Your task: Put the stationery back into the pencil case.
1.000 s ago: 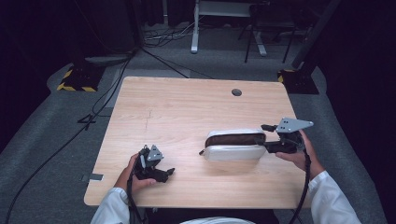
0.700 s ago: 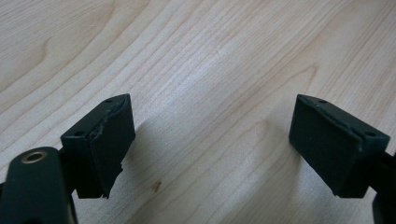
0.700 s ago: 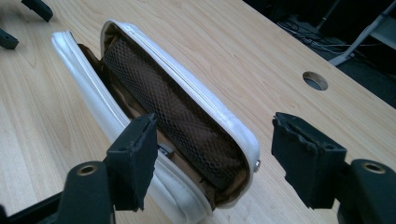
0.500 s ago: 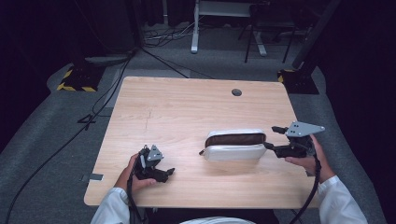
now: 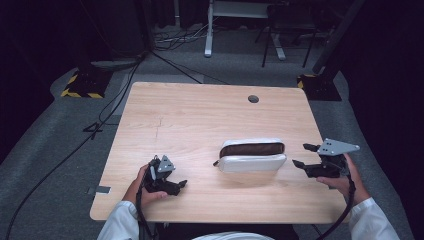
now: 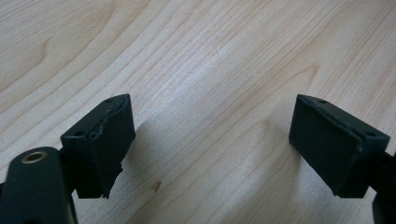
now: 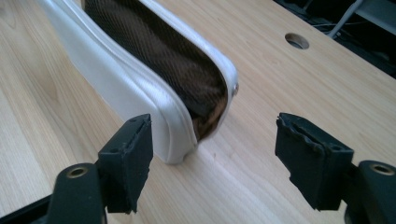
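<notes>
A white pouch (image 5: pixel 252 156) with a brown mesh lining lies unzipped on the wooden table (image 5: pixel 200 115), right of centre. In the right gripper view the pouch (image 7: pixel 140 70) gapes, its near end just ahead of the jaws. My right gripper (image 5: pixel 304 155) stands open a short way right of the pouch, touching nothing. At the table's front left, my left gripper (image 5: pixel 181 185) is held low over the bare wood, open; between its black pads (image 6: pixel 109 140) there is only wood grain.
A round cable hole (image 5: pixel 253 99) sits at the table's back right. The table's right edge runs close beside my right hand (image 5: pixel 345 182). Beyond the table are grey carpet, cables, desk legs (image 5: pixel 209 30) and a yellow-black striped base (image 5: pixel 82 85).
My right gripper has drawn back to the right, away from the pouch's end, leaving it lying open. The left gripper has stayed put.
</notes>
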Demonstrator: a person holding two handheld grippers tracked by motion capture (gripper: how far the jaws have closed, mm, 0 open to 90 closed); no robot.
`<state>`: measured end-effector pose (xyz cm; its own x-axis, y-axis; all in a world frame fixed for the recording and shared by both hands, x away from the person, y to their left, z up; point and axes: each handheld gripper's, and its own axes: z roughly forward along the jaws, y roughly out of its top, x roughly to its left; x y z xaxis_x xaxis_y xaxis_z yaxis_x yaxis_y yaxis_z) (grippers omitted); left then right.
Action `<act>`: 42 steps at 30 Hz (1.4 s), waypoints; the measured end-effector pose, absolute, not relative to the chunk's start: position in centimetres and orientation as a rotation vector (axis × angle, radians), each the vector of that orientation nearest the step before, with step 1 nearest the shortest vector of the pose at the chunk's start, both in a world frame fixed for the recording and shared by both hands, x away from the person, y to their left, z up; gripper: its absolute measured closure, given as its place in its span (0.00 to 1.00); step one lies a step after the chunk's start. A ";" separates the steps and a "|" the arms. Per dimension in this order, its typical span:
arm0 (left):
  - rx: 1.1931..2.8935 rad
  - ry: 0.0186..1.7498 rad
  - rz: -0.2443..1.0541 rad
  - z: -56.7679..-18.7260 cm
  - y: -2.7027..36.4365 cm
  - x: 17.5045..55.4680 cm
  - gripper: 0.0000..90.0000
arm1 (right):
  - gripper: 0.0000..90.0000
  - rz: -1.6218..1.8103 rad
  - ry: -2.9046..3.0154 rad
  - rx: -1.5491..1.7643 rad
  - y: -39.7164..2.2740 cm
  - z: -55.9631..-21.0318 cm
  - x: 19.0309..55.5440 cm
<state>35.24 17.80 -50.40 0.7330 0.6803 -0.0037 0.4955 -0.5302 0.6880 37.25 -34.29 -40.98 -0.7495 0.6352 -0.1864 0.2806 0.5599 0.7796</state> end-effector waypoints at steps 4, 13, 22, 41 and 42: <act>2.245 0.882 0.345 -50.4 17.8 35.2 0.16 | 0.31 1.011 2.356 0.753 -34.9 -42.3 37.0; 2.244 0.883 0.346 -50.4 17.8 35.2 0.16 | 0.32 0.949 2.390 0.832 -36.5 -45.8 36.4; 2.244 0.882 0.348 -50.4 17.8 35.2 0.16 | 0.32 0.948 2.390 0.965 -38.7 -49.1 35.5; 2.246 0.876 0.345 -50.4 17.8 35.3 0.16 | 0.27 1.050 2.349 1.077 -40.2 -50.4 34.2; 2.246 0.876 0.346 -50.4 17.8 35.3 0.16 | 0.27 1.052 2.350 1.080 -40.2 -50.4 34.2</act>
<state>35.29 17.80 -50.41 0.7366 0.6764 -0.0030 0.4921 -0.5329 0.6884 34.19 -40.23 -50.39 -0.6494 0.7605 -0.0058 0.5022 0.4346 0.7476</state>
